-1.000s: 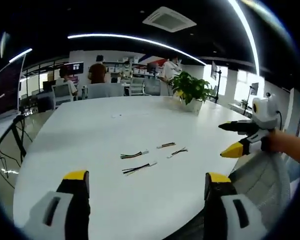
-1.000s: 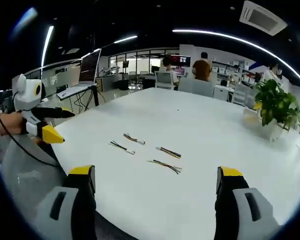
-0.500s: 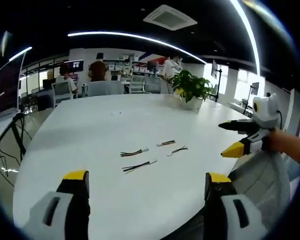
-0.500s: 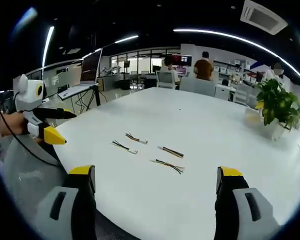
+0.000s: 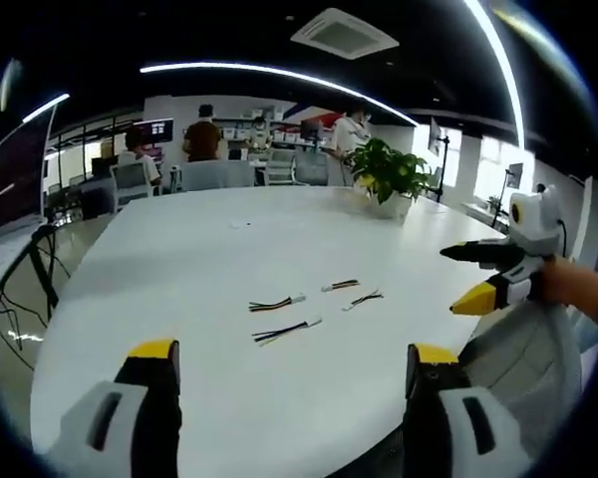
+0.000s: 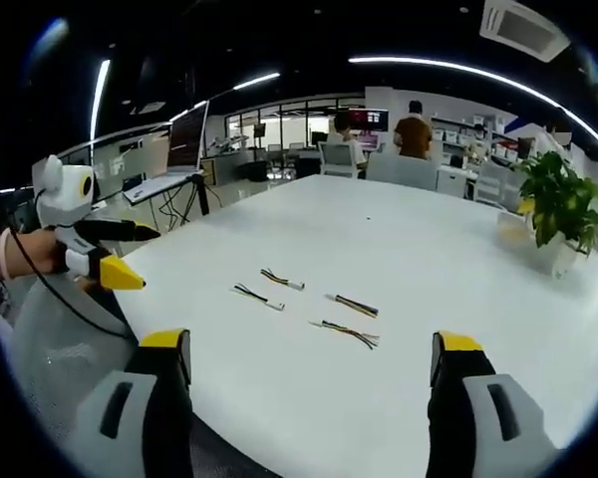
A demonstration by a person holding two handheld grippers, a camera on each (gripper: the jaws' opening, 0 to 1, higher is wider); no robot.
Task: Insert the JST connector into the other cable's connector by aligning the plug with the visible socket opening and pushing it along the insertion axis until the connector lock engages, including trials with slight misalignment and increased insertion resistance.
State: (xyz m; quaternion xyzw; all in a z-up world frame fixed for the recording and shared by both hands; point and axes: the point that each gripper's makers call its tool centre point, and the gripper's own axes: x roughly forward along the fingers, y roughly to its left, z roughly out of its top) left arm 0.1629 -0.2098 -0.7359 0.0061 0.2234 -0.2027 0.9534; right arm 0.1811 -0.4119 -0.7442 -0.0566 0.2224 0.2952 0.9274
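A wide white worktop (image 5: pixel 179 269) carries four short cable pieces near its front edge, with a potted plant (image 5: pixel 389 179) far back and people at desks beyond.

The left tongs (image 5: pixel 289 373) and right tongs (image 6: pixel 309 363) both hang above the near edge, jaws spread wide and holding nothing; in the left gripper view the right tongs enter from the right, in the right gripper view the left tongs (image 6: pixel 125 254) from the left.

The cables lie loosely grouped, apart from one another (none yet mated): in the left gripper view a front cable (image 5: pixel 284 332), a left cable (image 5: pixel 276 303), a back cable (image 5: pixel 341 285) and a right cable (image 5: pixel 361 298).

Each lies flat, long axis roughly across that view and rising slightly to the right, white plug end to the right, loose coloured wires to the left.

Judged from their look, they are very light, the wires limp and the small plastic housings stiff and somewhat slippery; hold is best taken on the housing or just behind it, since a grip on the wires would let the plug droop and wander off the socket line.
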